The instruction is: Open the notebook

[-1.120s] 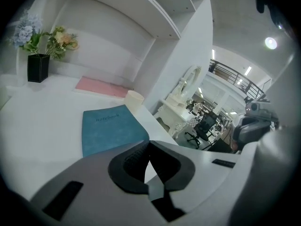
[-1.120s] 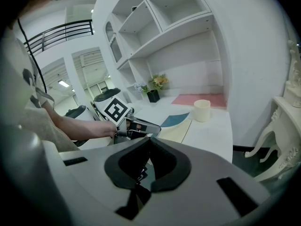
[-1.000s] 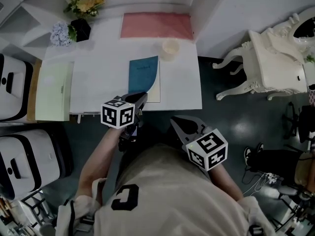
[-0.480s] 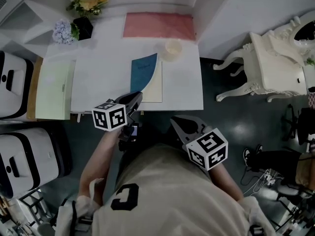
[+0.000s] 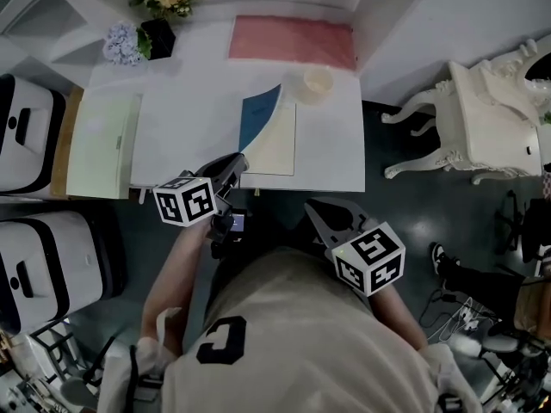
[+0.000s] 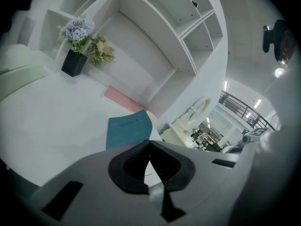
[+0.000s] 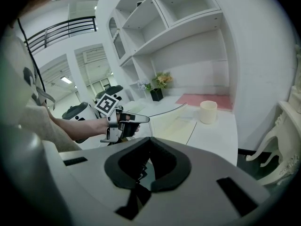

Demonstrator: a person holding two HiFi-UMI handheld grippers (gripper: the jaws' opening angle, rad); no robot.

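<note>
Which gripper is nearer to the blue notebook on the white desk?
Left. The left gripper is at the notebook's near left corner, shut on its lifted blue cover. The right gripper is short of the desk's near edge, shut and apart from the notebook.

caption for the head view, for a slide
Left tool holds the notebook cover raised; right tool hangs back off the desk.

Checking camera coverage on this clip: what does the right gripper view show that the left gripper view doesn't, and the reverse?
Only the right gripper view: the left tool seen from outside, shut on the edge of the lifted notebook cover, which appears as a thin curved line. Only the left gripper view: that cover's blue printed face, seen just beyond its own closed tool. Both: the flowers, the pink mat and the white shelves.
</note>
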